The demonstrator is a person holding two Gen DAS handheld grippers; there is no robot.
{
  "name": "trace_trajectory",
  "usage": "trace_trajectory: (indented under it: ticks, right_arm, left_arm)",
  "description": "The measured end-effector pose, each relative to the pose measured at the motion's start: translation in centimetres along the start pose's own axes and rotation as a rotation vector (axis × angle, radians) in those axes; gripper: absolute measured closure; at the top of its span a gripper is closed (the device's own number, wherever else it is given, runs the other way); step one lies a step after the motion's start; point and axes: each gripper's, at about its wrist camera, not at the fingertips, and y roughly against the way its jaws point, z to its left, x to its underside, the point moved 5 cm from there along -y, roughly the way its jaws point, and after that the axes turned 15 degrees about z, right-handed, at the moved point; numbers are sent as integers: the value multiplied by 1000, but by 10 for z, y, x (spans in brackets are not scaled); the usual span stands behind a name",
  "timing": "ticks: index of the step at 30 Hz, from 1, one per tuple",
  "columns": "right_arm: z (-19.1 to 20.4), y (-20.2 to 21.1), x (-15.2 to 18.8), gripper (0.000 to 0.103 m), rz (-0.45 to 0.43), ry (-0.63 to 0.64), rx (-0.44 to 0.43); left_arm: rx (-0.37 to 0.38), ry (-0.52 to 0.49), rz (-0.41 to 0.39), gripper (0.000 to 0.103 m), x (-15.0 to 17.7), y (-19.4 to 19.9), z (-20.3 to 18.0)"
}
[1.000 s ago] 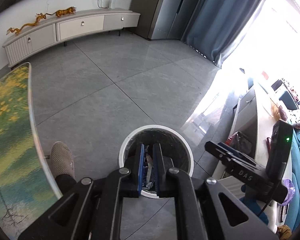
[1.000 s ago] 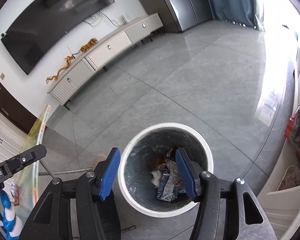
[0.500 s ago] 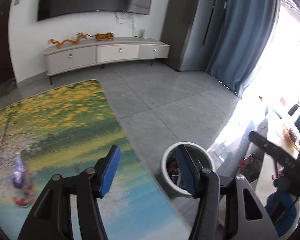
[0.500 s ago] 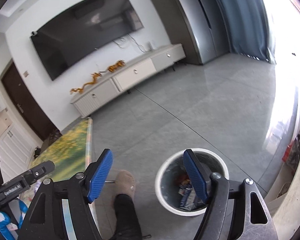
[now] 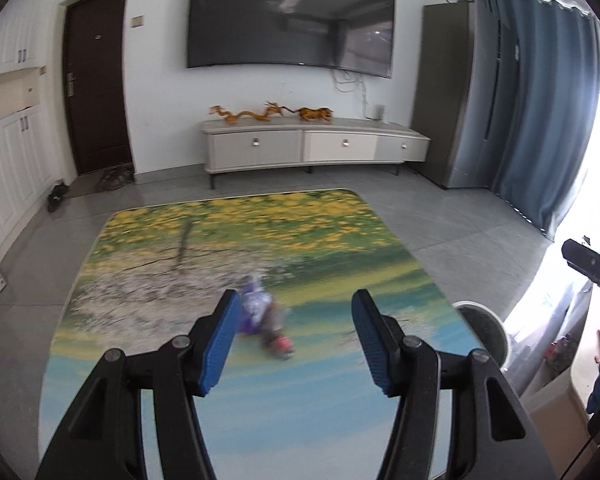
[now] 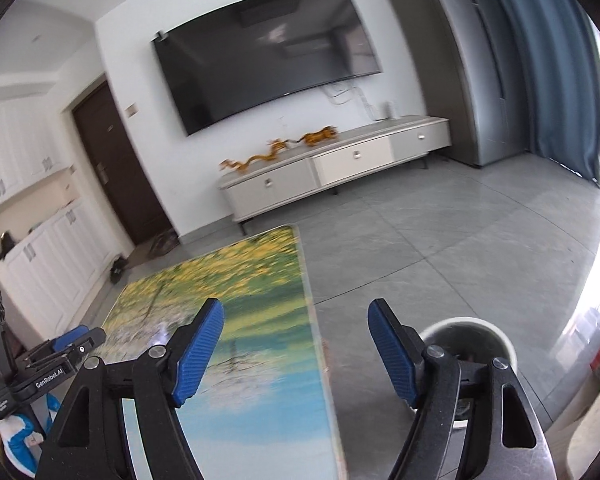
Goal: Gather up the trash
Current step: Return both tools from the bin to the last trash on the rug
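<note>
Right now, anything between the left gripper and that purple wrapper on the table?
Nothing. In the left wrist view, only bare printed table lies between the open left gripper and the blurred purple wrapper, which sits ahead, near its left finger.

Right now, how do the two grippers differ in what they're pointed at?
The left gripper looks down the printed table with a blurred purple wrapper lying between and beyond its jaws; the right gripper straddles the table's edge, with no trash between its jaws. The white bin sits just behind the right gripper's jaw, but off to the side of the left gripper. Both are open and empty.
</note>
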Motion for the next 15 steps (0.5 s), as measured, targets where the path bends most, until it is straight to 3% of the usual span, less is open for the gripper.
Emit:
trace_trajectory:
  ticks: [8, 15]
  right_arm:
    - [68, -47, 10, 29, 87, 122, -50]
    - [95, -73, 22, 29, 148, 179, -59]
  left_arm:
    - [-57, 109, -4, 47, 25, 10, 78]
    - [-65, 150, 20, 47, 32, -2, 103]
